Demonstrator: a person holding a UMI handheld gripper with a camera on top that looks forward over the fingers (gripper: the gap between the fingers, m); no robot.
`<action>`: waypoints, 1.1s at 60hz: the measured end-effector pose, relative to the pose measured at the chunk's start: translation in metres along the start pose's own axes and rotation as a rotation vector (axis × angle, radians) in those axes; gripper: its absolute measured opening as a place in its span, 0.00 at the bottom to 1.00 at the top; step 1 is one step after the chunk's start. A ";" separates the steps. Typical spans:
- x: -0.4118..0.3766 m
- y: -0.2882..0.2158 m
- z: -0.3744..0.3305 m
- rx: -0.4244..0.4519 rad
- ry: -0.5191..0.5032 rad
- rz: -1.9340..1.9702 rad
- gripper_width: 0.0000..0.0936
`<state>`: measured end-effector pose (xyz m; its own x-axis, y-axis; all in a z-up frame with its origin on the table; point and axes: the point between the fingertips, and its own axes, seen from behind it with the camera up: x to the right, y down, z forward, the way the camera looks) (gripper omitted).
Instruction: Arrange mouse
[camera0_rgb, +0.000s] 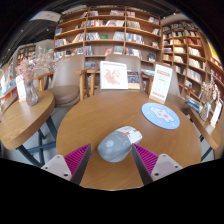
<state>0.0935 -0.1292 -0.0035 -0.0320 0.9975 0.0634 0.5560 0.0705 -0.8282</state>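
A grey computer mouse (114, 146) lies on the round wooden table (90, 118), between my two fingertips with a gap at either side. My gripper (112, 158) is open, its pink-padded fingers (76, 158) standing left and right of the mouse. A round blue mouse pad (161, 115) lies on the table beyond the mouse, to the right.
A small white card (131, 133) lies just beyond the mouse. An upright white sign (113, 76) and a leaning board (160, 84) stand at the table's far edge. Another wooden table (20, 112) is at the left. Bookshelves (110, 30) fill the background.
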 end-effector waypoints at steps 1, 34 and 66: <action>0.002 -0.001 0.005 -0.004 0.008 0.002 0.91; 0.003 -0.047 0.087 -0.077 -0.010 0.042 0.91; 0.049 -0.124 0.068 0.024 -0.073 0.050 0.47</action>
<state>-0.0334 -0.0880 0.0648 -0.0659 0.9977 -0.0182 0.5384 0.0201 -0.8425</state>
